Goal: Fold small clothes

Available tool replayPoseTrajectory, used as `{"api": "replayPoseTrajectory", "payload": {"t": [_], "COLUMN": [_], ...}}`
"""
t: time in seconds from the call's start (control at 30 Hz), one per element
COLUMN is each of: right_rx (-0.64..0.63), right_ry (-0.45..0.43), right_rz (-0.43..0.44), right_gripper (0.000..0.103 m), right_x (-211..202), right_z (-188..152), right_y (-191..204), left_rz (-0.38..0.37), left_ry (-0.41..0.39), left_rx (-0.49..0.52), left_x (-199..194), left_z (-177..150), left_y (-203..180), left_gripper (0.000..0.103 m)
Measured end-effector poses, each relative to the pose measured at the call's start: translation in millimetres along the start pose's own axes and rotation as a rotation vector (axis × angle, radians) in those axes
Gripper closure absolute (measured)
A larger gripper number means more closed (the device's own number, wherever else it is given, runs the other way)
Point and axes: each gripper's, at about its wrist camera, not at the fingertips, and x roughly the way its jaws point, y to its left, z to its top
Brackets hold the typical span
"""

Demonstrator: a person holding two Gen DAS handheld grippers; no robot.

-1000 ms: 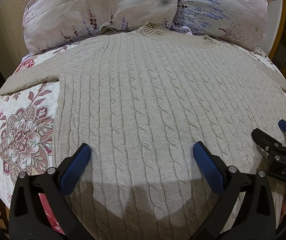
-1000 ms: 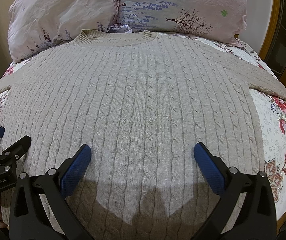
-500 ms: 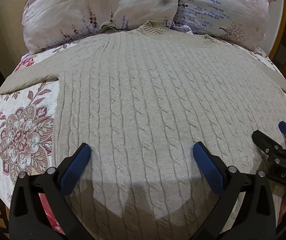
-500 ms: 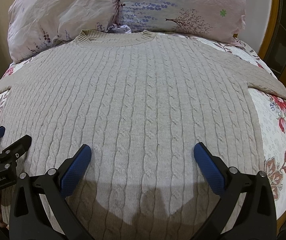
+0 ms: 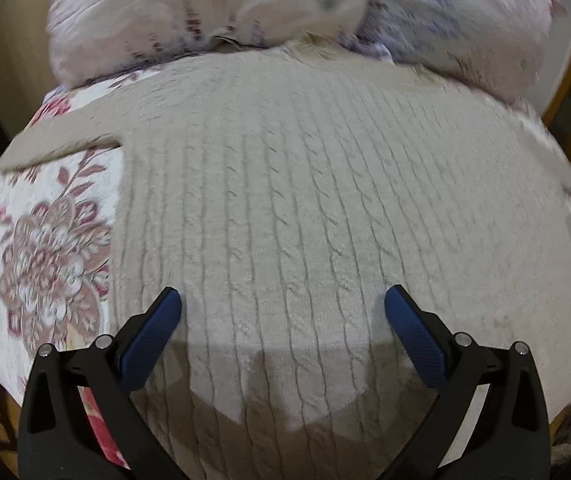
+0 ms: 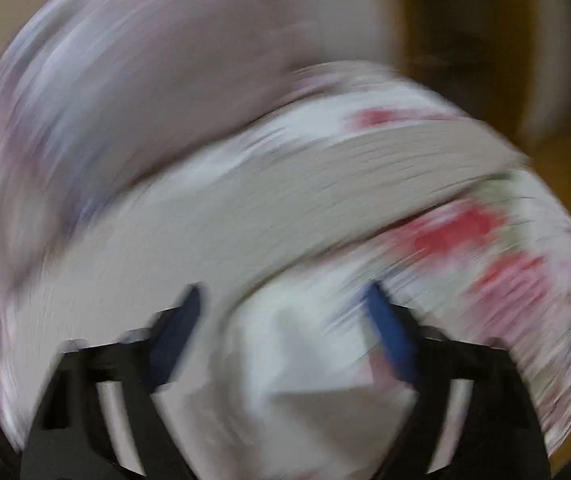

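Leftmost, floral bedspread on the bed, one sleeve of the beige cable-knit sweater lying across it. Sweater spread flat, collar by the pillows. Left gripper over its lower part, jaws wide apart, empty. Right gripper view badly blurred: jaws apart, nothing held, the other sleeve ahead on the bedspread
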Motion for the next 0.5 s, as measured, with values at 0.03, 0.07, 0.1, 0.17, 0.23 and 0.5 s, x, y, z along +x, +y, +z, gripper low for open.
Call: {"api": "replayPoseTrajectory", "payload": {"t": [0.03,0.07,0.1,0.17,0.23,0.5], "right_rx": [0.112,0.261,0.349,0.485,0.539,0.466], "right_ry": [-0.014,-0.027,-0.032,-0.011,0.021,-0.075], "right_rz": [-0.016,-0.031,-0.038,-0.052,-0.015,-0.021], "right_gripper": [0.039,0.042,0.044,0.060,0.071,0.095], "right_x": [3.5,9.0,13.6,27.9,43.1,47.9], "right_z": [20.7,43.8,56.2,73.7,80.8,96.6], "right_y": [-31.9,-74.8,-101.7,-147.5,-168.2,-164.3], "left_rz": [-0.009,-0.012,0.005,0.056,0.122,0.308], "left_ry": [-0.021,-0.058,-0.108,-0.164,-0.188,-0.270], "left_rx": [-0.037,-0.088,-0.147,-0.215,-0.249,-0.383], "left_x": [-5.2,-12.5,-22.3,-36.3,-47.9,-76.4], "left_z": [-0.4,-0.4,-1.0,-0.8,0.8,30.0], "left_y": [3.3,8.8,15.3,24.1,33.5,117.5], "left_gripper": [0.002,0.002,0.002,0.002,0.002,0.002]}}
